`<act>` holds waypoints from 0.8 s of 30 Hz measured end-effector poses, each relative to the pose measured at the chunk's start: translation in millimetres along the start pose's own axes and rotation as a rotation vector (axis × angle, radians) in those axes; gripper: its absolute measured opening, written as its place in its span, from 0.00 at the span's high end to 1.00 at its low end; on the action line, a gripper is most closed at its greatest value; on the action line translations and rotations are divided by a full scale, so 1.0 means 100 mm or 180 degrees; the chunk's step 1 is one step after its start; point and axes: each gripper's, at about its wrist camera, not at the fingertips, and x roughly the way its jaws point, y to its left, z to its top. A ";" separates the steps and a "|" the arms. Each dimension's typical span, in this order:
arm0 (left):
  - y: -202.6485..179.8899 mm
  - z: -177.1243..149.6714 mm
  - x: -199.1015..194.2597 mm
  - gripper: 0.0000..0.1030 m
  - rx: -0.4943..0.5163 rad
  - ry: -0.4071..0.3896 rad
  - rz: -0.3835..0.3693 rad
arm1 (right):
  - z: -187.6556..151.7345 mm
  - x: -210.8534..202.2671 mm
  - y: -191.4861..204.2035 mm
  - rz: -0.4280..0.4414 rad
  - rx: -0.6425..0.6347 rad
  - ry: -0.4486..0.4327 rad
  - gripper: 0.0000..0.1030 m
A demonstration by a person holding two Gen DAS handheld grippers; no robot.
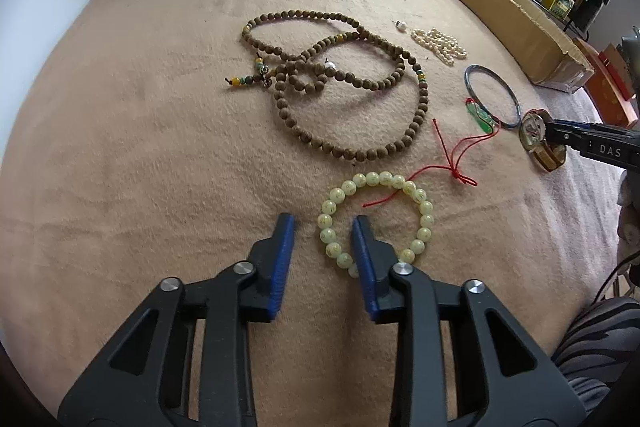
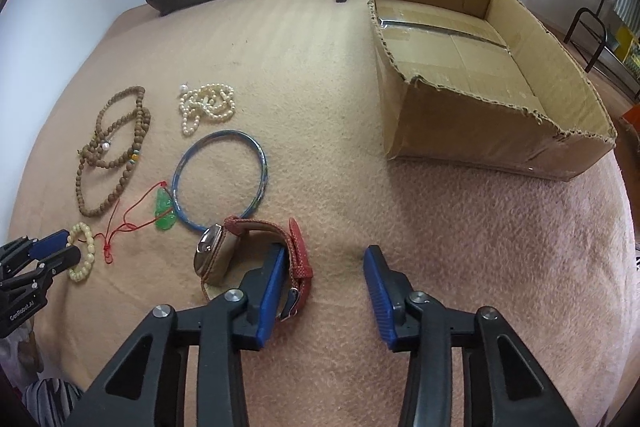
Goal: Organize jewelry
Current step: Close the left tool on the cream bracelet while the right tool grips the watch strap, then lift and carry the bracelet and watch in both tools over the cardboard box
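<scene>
Box (image 2: 472, 131) interior only from right wrist

Scattered jewelry (image 1: 348, 83) on tan blanket (image 1: 160, 147)

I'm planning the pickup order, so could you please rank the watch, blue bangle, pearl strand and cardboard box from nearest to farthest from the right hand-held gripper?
By the right wrist view, from the right hand-held gripper:
1. Watch, at its left finger.
2. Blue bangle, ahead left.
3. Pearl strand, farther ahead left.
The cardboard box, ahead right, is too close to call against the bangle.
</scene>
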 end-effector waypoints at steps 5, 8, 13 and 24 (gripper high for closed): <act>-0.01 0.02 0.02 0.92 -0.0009 -0.0042 -0.0002 | 0.01 0.00 0.04 -0.0057 -0.0049 0.0000 0.68; -0.01 0.03 0.01 0.94 -0.0022 -0.0052 -0.0032 | 0.02 -0.01 0.06 -0.0046 -0.0077 -0.0009 0.75; -0.01 0.03 -0.08 0.95 -0.0072 -0.0114 -0.0089 | 0.01 -0.05 0.08 0.0034 -0.0053 -0.0043 0.88; -0.09 0.04 -0.46 0.95 0.0000 -0.0395 -0.0120 | -0.13 -0.23 0.07 0.0097 -0.0033 -0.0134 0.92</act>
